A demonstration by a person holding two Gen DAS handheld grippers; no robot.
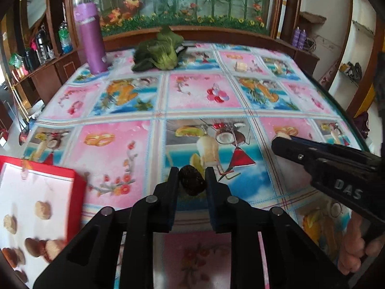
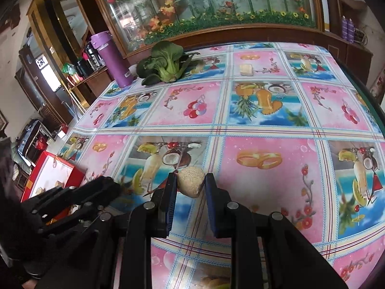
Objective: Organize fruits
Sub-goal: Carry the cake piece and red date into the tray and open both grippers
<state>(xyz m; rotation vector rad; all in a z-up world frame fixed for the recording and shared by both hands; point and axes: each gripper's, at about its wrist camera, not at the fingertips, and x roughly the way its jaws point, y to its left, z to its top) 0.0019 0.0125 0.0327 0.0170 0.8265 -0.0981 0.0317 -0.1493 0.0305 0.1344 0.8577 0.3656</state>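
The left hand-held gripper (image 1: pixel 191 180) pinched a dark, rough-skinned fruit (image 1: pixel 192 180) between its black fingers; the fruit was oval, its long axis running roughly along the fingers and tilted slightly to the right, and it was held above the worktop (image 1: pixel 199 96). The right hand-held gripper (image 2: pixel 191 184) pinched a pale, beige fruit (image 2: pixel 190 183) with a grainy, matte surface; it was roughly heart-shaped, with the broad end up and the narrower end pointing down toward the camera. The worktop was covered with a glossy cloth printed in pink and blue squares of fruit and drinks. A red-walled box (image 1: pixel 77 185) with a white inner face lay at the left edge, holding several small round fruits (image 1: pixel 42 210), some pale and some reddish-brown. In the left wrist view the right hand-held gripper's body bore the raised letters "DAS". A purple flask (image 2: pixel 113 60) and a leafy green vegetable (image 2: pixel 166 63) stood at the far edge.
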